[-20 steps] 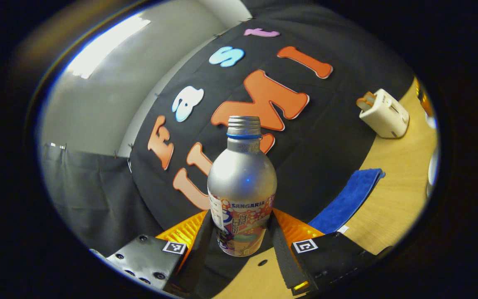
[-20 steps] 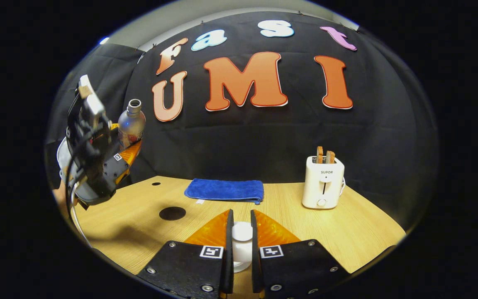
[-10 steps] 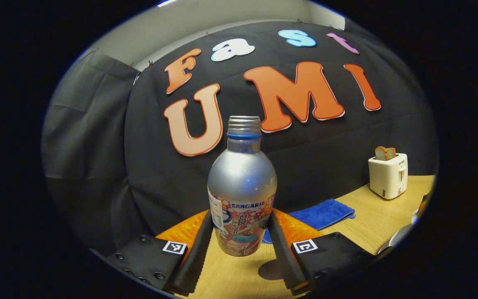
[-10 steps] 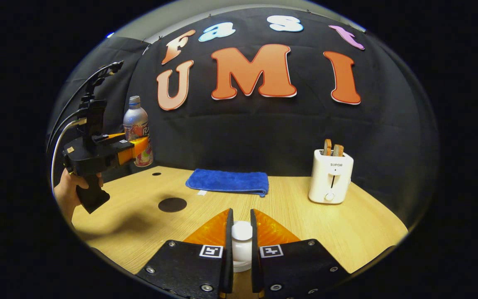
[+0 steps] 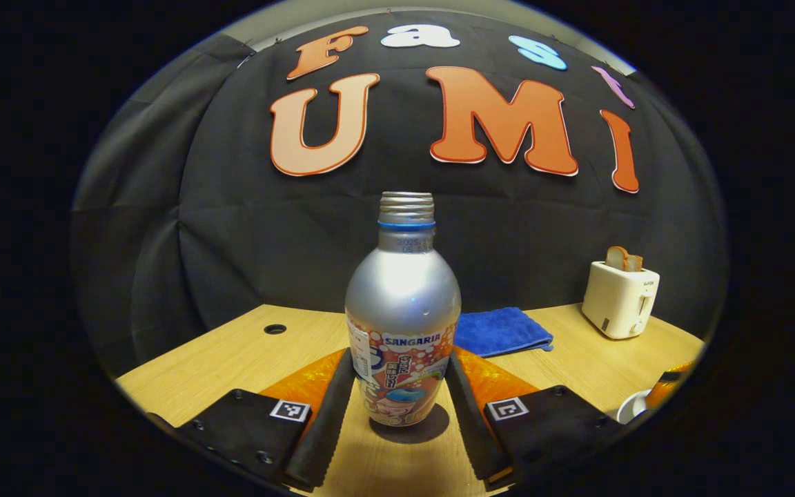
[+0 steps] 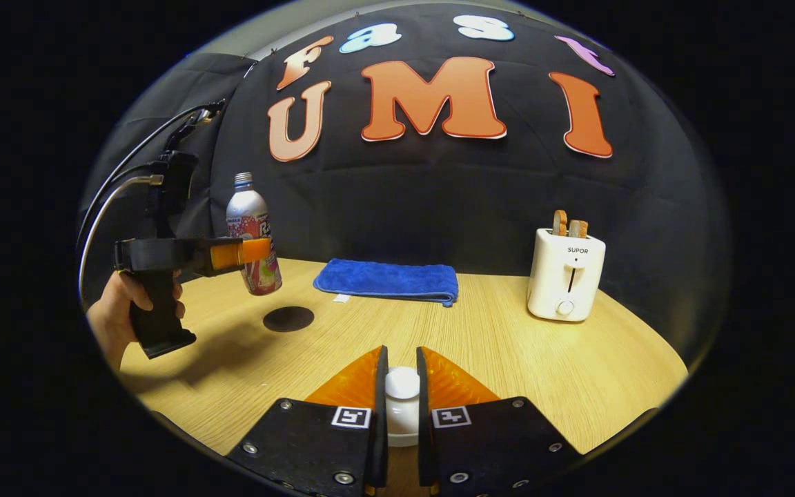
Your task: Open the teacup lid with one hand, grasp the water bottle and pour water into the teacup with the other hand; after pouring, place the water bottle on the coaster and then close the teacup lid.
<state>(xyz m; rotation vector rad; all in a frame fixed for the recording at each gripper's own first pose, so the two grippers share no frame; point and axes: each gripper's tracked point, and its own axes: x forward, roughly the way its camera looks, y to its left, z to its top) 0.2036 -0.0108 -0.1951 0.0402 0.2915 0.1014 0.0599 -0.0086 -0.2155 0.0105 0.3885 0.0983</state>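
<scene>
A silver water bottle [image 5: 403,310] with a colourful label and an uncapped neck stands upright between the fingers of my left gripper [image 5: 401,393], which is shut on its lower body. Just under its base lies the dark round coaster [image 5: 432,429], partly hidden. In the right gripper view the bottle [image 6: 251,231] hangs a little above the table, beside the coaster [image 6: 288,318], in the left gripper [image 6: 254,251] held by a hand [image 6: 116,314]. My right gripper [image 6: 402,407] is shut on the white knob of the teacup lid [image 6: 402,384]. The white teacup [image 5: 634,407] shows at the lower right.
A folded blue cloth [image 6: 387,280] lies at the back of the wooden table [image 6: 508,359]. A white toaster [image 6: 566,275] with bread slices stands at the back right. A small round hole [image 5: 275,328] marks the table's far left.
The left gripper has swung the bottle from a tilt to upright and lowered it towards the coaster. The right gripper keeps hold of the lid knob and has barely shifted.
</scene>
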